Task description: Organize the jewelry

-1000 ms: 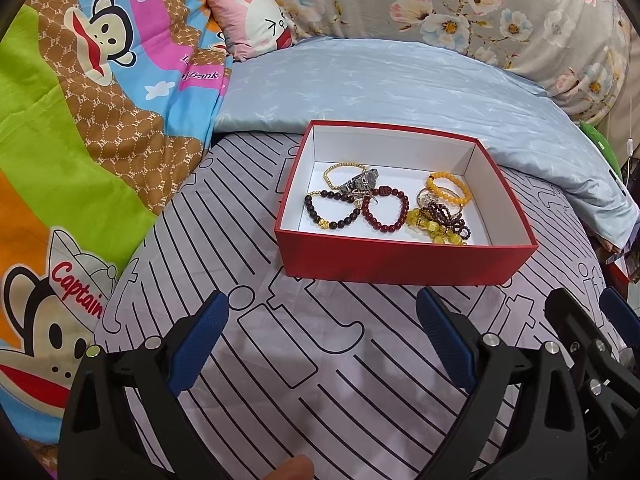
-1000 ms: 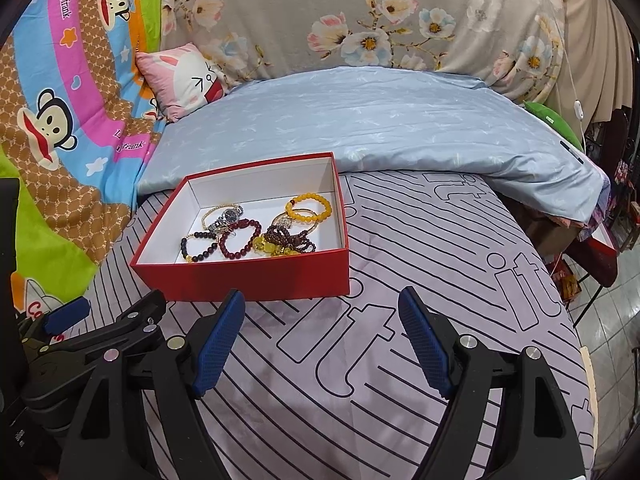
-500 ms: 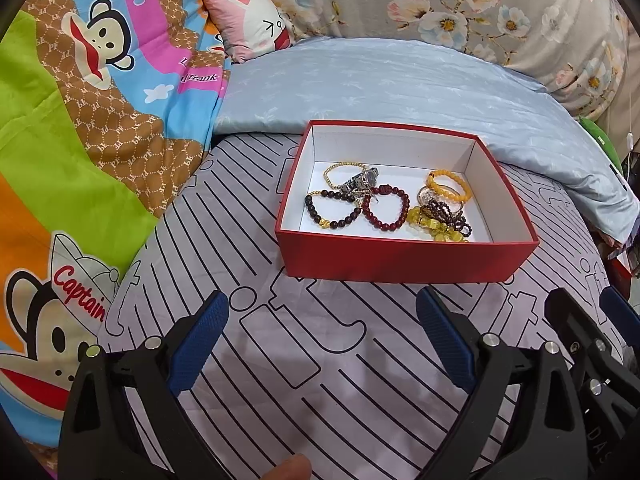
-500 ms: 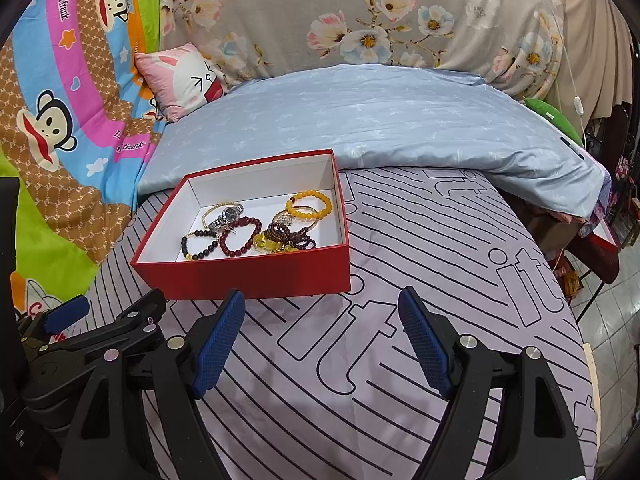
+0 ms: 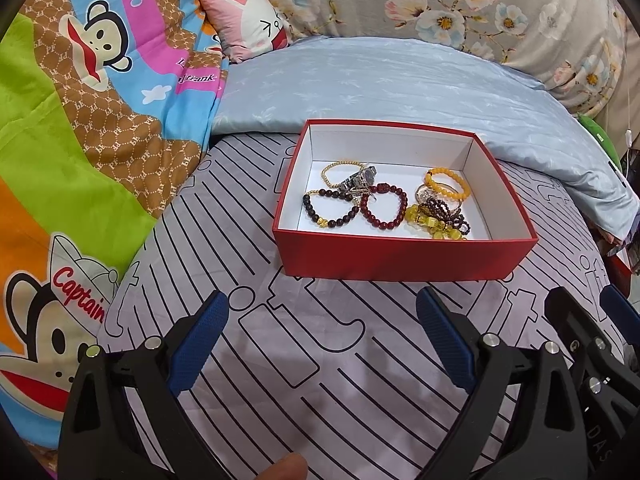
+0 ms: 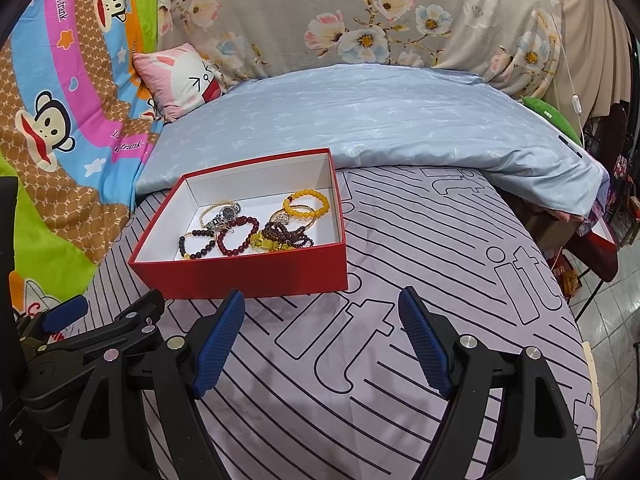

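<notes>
On the far left, the cartoon monkey blanket [image 5: 80, 128] rises like a wall beside the striped bedsheet [image 5: 320, 360]. The left gripper [image 5: 322, 318] hovers low over that sheet, its blue-padded jaws spread wide and holding nothing. Straight ahead of it and a little to the right sits the red box [image 5: 404, 258], open-topped, its long side facing the jaws and its far end against the pale blue quilt [image 5: 400, 84].

Inside, going left to right: a thin gold bead bracelet [image 5: 332, 170] and a silver wristwatch [image 5: 360, 179] at the back, a dark bead bracelet [image 5: 316, 210] in front, touching a red bead bracelet [image 5: 384, 206], then a tangled heap of yellow beads [image 5: 436, 226] with an orange bead bracelet [image 5: 444, 184] behind it. All the jewelry lies loose in the one compartment.

The right gripper [image 6: 322, 320] is likewise gaping and empty, close beside its partner. From its view the box lies ahead and to the left, its near right corner just beyond the left fingertip [image 6: 232, 304].

Both are near the front wall; I judge the left better lined up for the dark bracelet and watch, the right for the yellow heap. Either must rise over the wall and dip in.
</notes>
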{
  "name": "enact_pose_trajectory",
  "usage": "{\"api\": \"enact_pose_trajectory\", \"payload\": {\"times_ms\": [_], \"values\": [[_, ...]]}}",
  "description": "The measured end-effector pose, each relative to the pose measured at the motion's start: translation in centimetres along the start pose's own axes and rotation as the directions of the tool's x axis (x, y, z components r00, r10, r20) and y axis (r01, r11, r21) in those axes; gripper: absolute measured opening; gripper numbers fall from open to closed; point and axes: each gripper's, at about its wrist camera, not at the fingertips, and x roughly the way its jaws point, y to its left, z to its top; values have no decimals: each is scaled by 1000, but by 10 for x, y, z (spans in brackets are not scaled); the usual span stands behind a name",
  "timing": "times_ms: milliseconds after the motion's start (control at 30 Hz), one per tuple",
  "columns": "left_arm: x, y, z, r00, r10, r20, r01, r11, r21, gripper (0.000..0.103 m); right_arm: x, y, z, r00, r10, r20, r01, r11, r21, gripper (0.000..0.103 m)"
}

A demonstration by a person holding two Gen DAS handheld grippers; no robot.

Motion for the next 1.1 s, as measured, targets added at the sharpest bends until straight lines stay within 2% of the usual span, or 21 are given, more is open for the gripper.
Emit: {"api": "enact_pose_trajectory", "payload": {"times_ms": [1100], "values": [[-6,-1,3,999,3,33,-3,1000,6,91,0,-3,-1,1000,-5,1,5,1000,-3,76]]}}
